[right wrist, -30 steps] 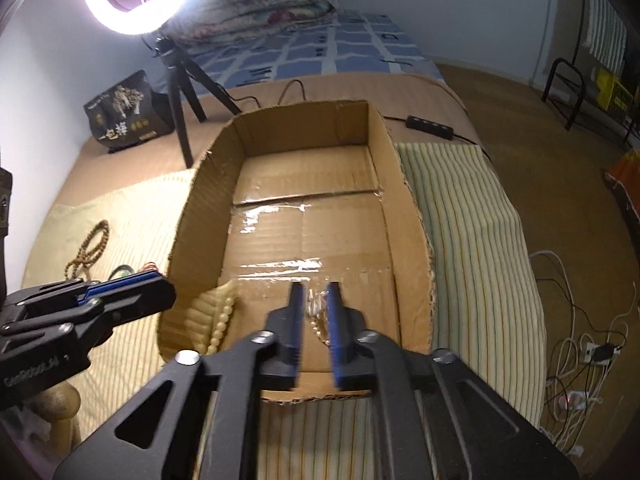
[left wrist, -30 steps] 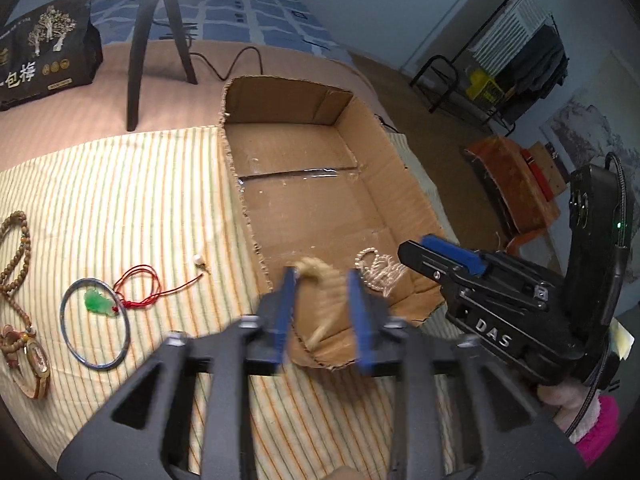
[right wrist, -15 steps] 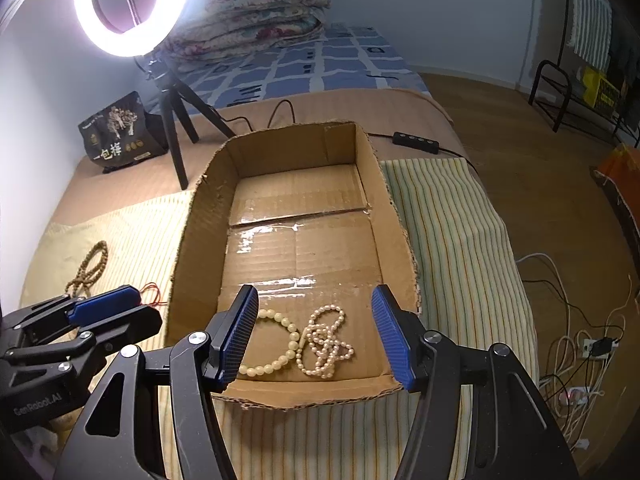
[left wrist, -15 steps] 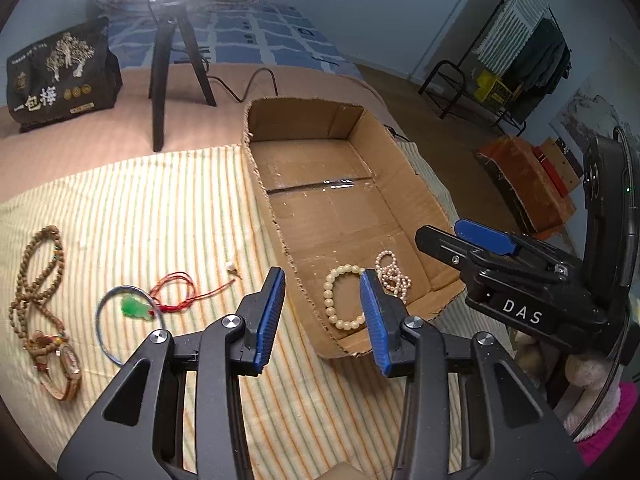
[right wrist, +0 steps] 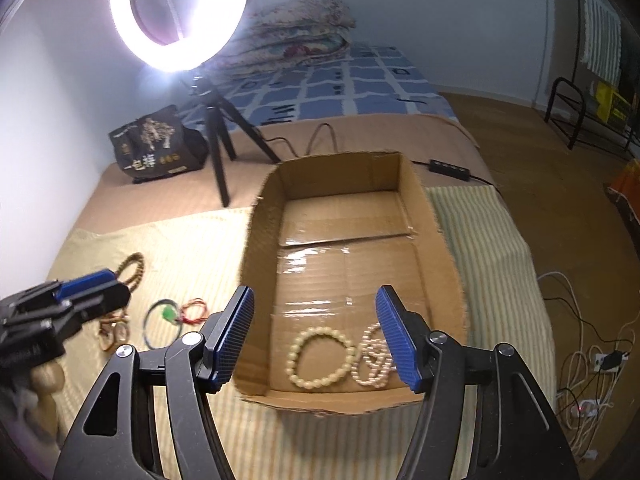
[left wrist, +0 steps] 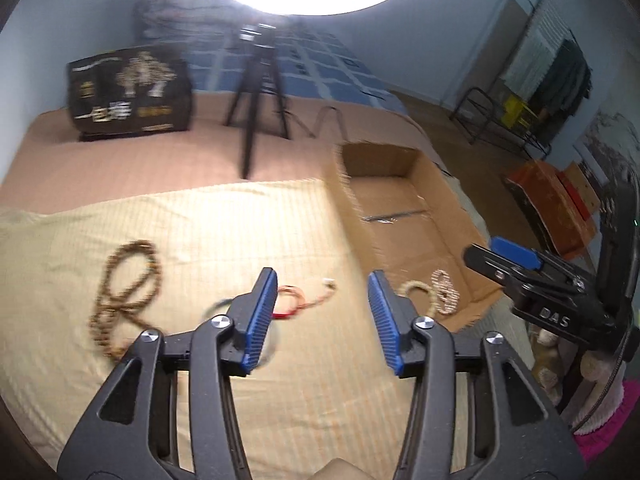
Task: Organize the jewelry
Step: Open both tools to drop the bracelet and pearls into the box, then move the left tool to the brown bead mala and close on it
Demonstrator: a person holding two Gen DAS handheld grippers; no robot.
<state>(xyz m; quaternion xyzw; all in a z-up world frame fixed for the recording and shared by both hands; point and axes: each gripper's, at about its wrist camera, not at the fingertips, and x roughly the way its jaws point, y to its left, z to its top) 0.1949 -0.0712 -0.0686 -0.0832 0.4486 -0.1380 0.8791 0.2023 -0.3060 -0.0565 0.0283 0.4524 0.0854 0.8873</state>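
Left hand-held gripper [left wrist: 322, 322] open and empty, now swung left off the cardboard box [right wrist: 436, 216] toward the loose pieces on the striped cloth [left wrist: 200, 220]; 1 s ago its jaws were blurred at the box's near edge with the cream bracelet. Right hand-held gripper [right wrist: 316, 336] also wide open, empty, hovering over the box's near end; 1 s ago its jaws were nearly closed there. So both drops are done. Box sits right of the cloth on the bed. Inside, at the near end: cream bead bracelet [right wrist: 318, 358], pearl strand [right wrist: 372, 354] just right of it, touching or nearly. Outside, left of the box on the cloth: long brown bead necklace [left wrist: 124, 280], thin bangle with green pendant [right wrist: 160, 322], red cord [right wrist: 194, 310], a small ring-shaped piece [right wrist: 114, 330] near the left gripper. Judgement: two items in, about four left; left gripper looks headed for red cord or bangle next.
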